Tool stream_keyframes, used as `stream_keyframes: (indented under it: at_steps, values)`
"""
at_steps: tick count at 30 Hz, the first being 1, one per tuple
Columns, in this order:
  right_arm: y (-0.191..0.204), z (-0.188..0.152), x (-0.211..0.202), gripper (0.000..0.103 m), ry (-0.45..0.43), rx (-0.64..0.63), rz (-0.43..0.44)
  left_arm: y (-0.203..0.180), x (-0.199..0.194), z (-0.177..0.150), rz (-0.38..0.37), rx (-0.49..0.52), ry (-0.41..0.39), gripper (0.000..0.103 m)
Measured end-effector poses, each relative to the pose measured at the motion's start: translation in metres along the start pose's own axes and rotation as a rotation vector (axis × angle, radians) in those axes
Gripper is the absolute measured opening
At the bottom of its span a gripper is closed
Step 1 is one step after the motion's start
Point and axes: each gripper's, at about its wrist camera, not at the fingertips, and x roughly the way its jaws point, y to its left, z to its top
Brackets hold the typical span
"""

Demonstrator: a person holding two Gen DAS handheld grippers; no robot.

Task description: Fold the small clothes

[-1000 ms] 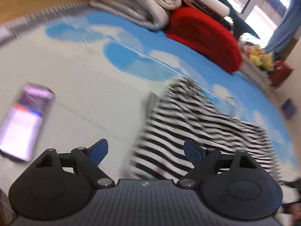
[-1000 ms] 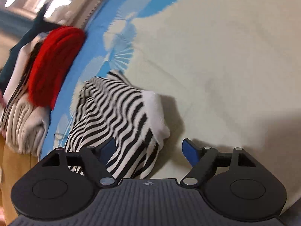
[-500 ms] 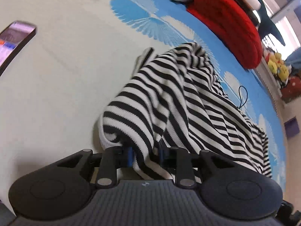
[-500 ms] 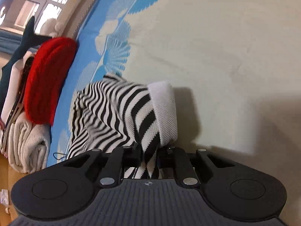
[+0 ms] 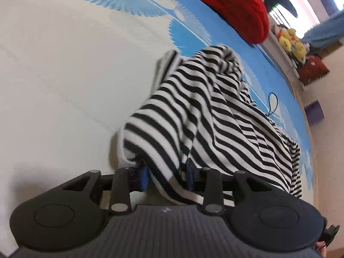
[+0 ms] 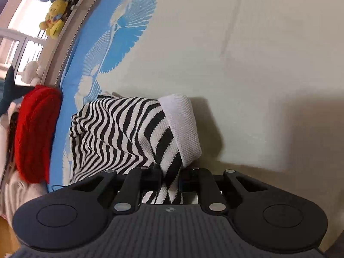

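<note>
Cream and blue bedding [image 5: 64, 68] spreads under you, with the striped knit top [image 5: 204, 111] heaped in the middle, near a red cushion [image 5: 232, 6]. Expect it soft, light and floppy, so hold hems and corners. Your left gripper [image 5: 166, 177] has fabric bunched between its blue pads [image 5: 143, 177]; these closed, then eased wider. Your right gripper [image 6: 171, 179] pinches narrowly by the white ribbed band [image 6: 182, 126]. A second ago both stood wide and empty.
</note>
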Motion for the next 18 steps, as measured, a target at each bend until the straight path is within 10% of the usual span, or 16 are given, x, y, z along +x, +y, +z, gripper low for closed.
stream_keyframes:
  at_steps: [5,9,13,18]
  values:
    - [0.012,-0.005,0.004,0.014,-0.039,-0.024,-0.048,0.019,-0.014,0.01,0.054,-0.036,-0.023,0.053]
    - [0.039,-0.022,-0.005,0.014,-0.133,-0.157,-0.102,0.022,-0.025,0.022,0.083,-0.016,-0.071,0.079]
    - [0.118,-0.074,-0.036,0.014,-0.367,-0.528,-0.073,0.023,-0.028,0.03,0.088,-0.049,-0.084,0.083]
    - [0.216,-0.238,-0.062,0.014,-0.583,-1.255,0.121,0.034,-0.021,0.031,0.102,-0.126,-0.038,0.082]
